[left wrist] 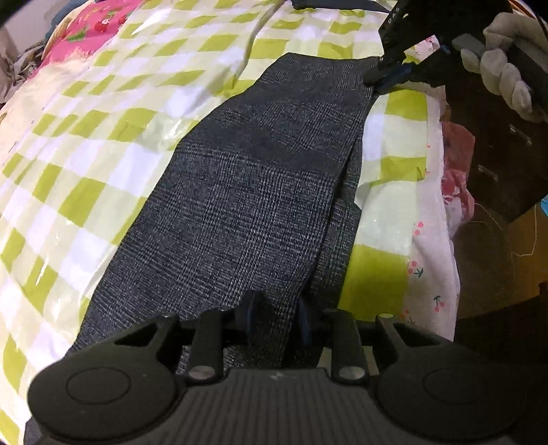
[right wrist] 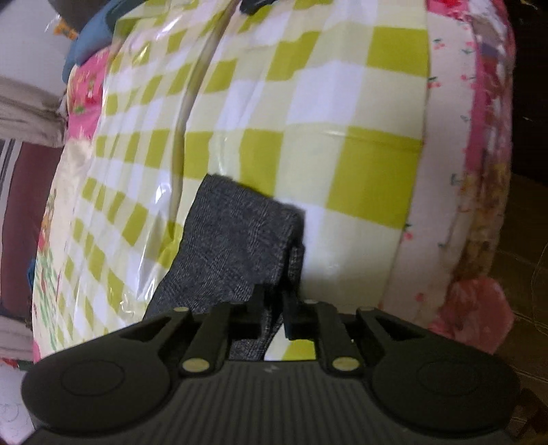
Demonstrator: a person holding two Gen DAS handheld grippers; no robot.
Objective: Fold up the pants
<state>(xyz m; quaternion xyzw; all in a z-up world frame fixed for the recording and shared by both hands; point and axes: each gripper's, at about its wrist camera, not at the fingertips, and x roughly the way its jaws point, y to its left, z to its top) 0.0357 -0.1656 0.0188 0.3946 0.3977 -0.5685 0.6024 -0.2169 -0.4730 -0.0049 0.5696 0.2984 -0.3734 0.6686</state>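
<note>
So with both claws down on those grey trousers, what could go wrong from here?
1. The right gripper holds only the very edge of the pants; it could slip off.
2. The shiny checked sheet looks slick, so the stacked legs, already offset along one edge, may slide further apart.

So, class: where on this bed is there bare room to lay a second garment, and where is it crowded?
Bare checked sheet lies open left of the pants, up to the pink bedding. A narrower strip runs between pants and bed edge. It is crowded at both pant ends, where the left gripper and right gripper sit.
</note>
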